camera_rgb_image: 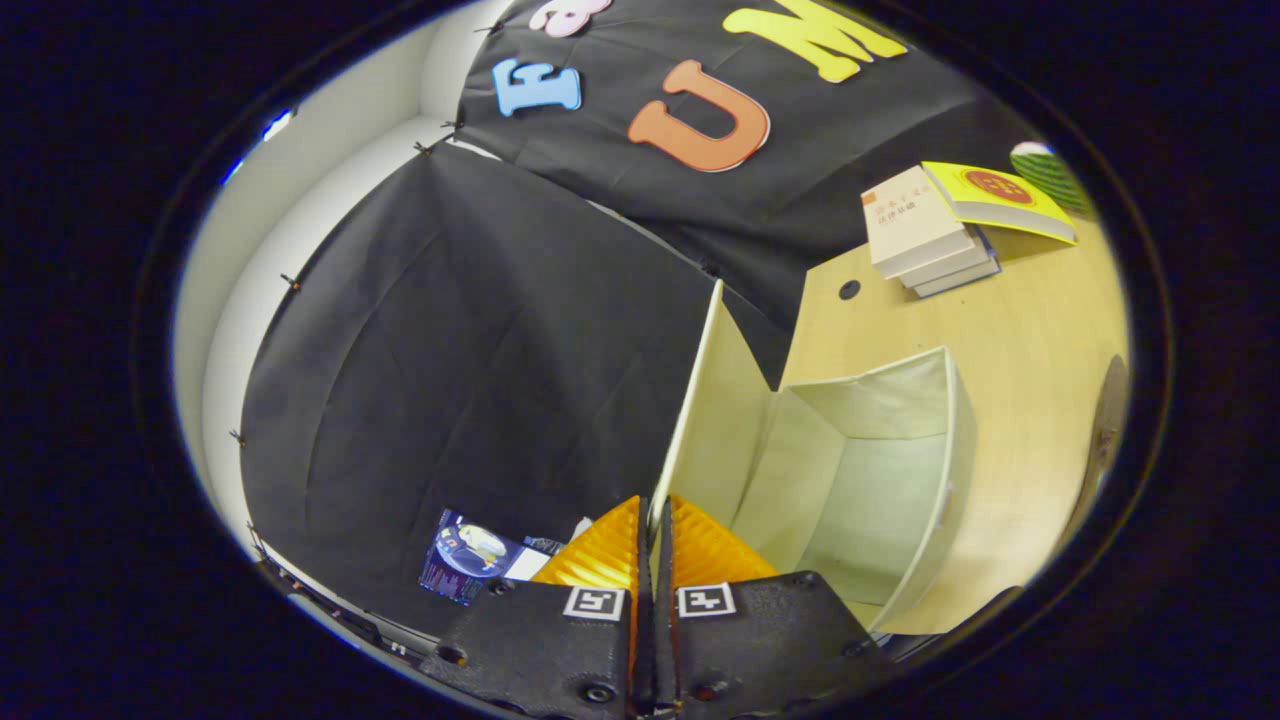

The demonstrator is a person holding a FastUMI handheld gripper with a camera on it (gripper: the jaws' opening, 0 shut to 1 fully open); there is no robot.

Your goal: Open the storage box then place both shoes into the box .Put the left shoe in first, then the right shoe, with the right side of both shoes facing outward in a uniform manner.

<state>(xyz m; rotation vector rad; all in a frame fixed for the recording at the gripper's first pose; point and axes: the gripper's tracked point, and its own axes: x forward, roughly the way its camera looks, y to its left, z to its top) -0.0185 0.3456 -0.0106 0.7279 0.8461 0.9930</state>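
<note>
1. Gripper: orange fingers nearly closed, pinching the thin edge of the storage box's lid flap between them. Both pads look pressed on it, one each side.
2. Storage box is the landmark. It's cream fabric and sits on the wooden table, just ahead and to the right of the fingers. Mouth is exposed; the inside looks empty.
3. Lid flap stands near upright off the box's near-left edge, swung clear of the mouth.
4. Step, my read: opening the box, close to done. No shoe is in the box, so both placements are still to come.
5. Next move, my read: carry the flap a bit further back so it stays put on release, then let go cleanly and go for the left shoe. Risk: a soft flap may fall back over the mouth.
6. Edges: the box's right wall rim is thin and soft, so it's likely to buckle if bumped.
7. Room: bare table right of and behind the box. A stack of books sits well behind the box, far apart from it. A dark object at the table edge, far right of the box, is too distorted to identify.
8. Left of the box is the black cloth wall, with a small printed card low against it, near the left finger. Less room for swinging there.
</note>
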